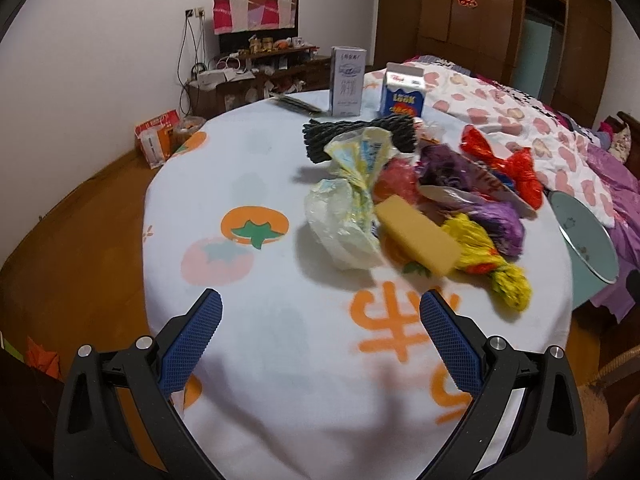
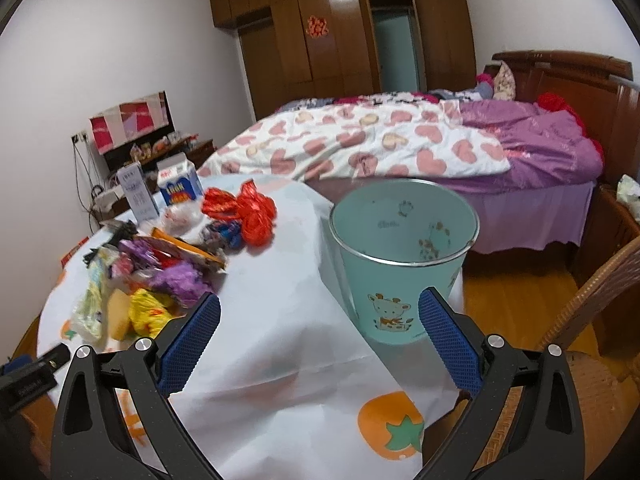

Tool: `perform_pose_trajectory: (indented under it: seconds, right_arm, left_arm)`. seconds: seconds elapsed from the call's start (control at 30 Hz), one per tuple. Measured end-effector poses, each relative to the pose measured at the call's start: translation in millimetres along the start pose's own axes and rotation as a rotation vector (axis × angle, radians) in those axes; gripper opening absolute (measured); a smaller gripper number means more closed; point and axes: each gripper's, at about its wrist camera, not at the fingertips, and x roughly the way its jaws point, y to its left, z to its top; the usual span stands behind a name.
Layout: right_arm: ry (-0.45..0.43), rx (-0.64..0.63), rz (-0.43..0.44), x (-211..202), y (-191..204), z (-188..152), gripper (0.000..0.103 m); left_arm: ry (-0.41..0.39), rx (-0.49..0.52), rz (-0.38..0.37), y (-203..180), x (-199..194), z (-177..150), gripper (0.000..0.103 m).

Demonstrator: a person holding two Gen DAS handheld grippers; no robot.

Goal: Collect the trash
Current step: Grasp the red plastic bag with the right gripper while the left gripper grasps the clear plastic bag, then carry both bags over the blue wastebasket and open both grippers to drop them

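A pile of trash lies on the round table (image 1: 248,336): a pale plastic wrapper (image 1: 348,220), a yellow sponge block (image 1: 416,234), a yellow wrapper (image 1: 492,264), purple wrappers (image 1: 496,220), a red wrapper (image 1: 508,168) and a black netted bundle (image 1: 360,134). My left gripper (image 1: 320,312) is open and empty, short of the pile. My right gripper (image 2: 320,314) is open and empty, near a light blue bin (image 2: 404,260) that stands on the table's right side. The pile also shows in the right wrist view (image 2: 160,280).
Two cartons (image 1: 348,80) (image 1: 404,92) stand at the table's far edge. A bed (image 2: 400,144) with a heart-print quilt lies beyond the table. A wicker chair (image 2: 592,320) is at the right. A cluttered cabinet (image 1: 256,72) stands by the far wall.
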Motion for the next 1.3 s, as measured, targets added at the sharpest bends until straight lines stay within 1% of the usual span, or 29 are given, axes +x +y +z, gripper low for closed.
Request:
perform_pose_trajectory:
  seconds: [0.03, 0.07, 0.1, 0.23, 0.3, 0.37, 0.4, 0.47, 0.57, 0.63, 0.7, 0.77, 0.83, 0.87, 0.9, 0.97, 1.03, 1.17, 1.3]
  right_arm:
    - [0.007, 0.000, 0.004, 5.3, -1.7, 1.1, 0.093]
    - [0.013, -0.001, 0.006, 10.9, -3.6, 2.8, 0.083]
    - [0.021, -0.003, 0.010, 18.5, -4.9, 4.7, 0.077]
    - [0.056, 0.001, 0.038, 44.1, -5.3, 18.6, 0.075]
    - [0.057, -0.008, 0.053, 56.4, 0.3, 29.1, 0.075]
    - [0.046, -0.032, 0.070, 67.6, 10.7, 41.7, 0.072]
    - [0.040, -0.044, 0.078, 72.6, 16.1, 47.2, 0.072]
    - [0.035, -0.067, 0.095, 85.3, 26.8, 57.1, 0.072]
    - [0.082, -0.076, 0.127, 115.8, 40.1, 68.7, 0.072]
    - [0.108, -0.072, 0.123, 133.1, 44.6, 72.6, 0.072]
    - [0.146, -0.074, 0.136, 151.3, 50.2, 73.2, 0.066]
    - [0.189, -0.066, 0.152, 165.9, 53.0, 72.5, 0.064]
    - [0.228, -0.057, 0.167, 178.2, 54.3, 70.1, 0.055]
    - [0.239, -0.053, 0.176, 181.6, 54.3, 68.2, 0.045]
    - [0.252, -0.047, 0.187, 184.9, 53.6, 66.2, 0.035]
    - [0.264, -0.020, 0.213, 187.2, 49.0, 64.1, 0.027]
    - [0.252, -0.004, 0.239, 183.3, 46.3, 65.2, 0.023]
    - [0.189, 0.022, 0.259, 161.8, 39.0, 69.5, 0.022]
    - [0.108, 0.010, 0.254, 135.6, 35.8, 77.5, 0.022]
  left_arm:
    - [0.001, 0.000, -0.001, 2.8, 6.1, 4.5, 0.097]
    - [0.001, 0.003, 0.002, 3.3, 10.2, 8.6, 0.097]
    - [-0.002, 0.006, 0.009, 5.4, 14.1, 13.7, 0.096]
    - [-0.011, -0.022, 0.008, 12.8, 29.8, 37.5, 0.093]
    - [-0.015, -0.015, 0.001, 9.8, 37.4, 49.0, 0.088]
    - [-0.014, -0.006, -0.010, 6.0, 46.4, 58.6, 0.084]
    - [-0.001, -0.005, -0.019, 3.1, 53.2, 63.4, 0.080]
    - [0.019, -0.012, -0.035, 1.4, 64.0, 68.7, 0.076]
    - [0.050, -0.012, -0.039, 1.3, 81.6, 72.3, 0.074]
    - [0.082, -0.021, -0.053, 2.9, 92.0, 70.3, 0.071]
    - [0.112, -0.032, -0.066, 5.6, 100.6, 69.2, 0.062]
    - [0.128, -0.038, -0.068, 8.1, 107.0, 68.1, 0.057]
    - [0.135, -0.050, -0.073, 11.6, 111.8, 66.6, 0.055]
    - [0.130, -0.054, -0.074, 12.7, 112.6, 65.7, 0.049]
    - [0.125, -0.051, -0.071, 12.5, 112.8, 64.9, 0.031]
    - [0.120, -0.050, -0.065, 13.1, 114.1, 63.8, 0.030]
    - [0.110, -0.055, -0.067, 14.9, 112.8, 63.8, 0.030]
    - [0.062, -0.059, -0.040, 19.1, 100.9, 68.5, 0.030]
    - [-0.019, -0.075, -0.021, 22.2, 77.3, 80.4, 0.030]
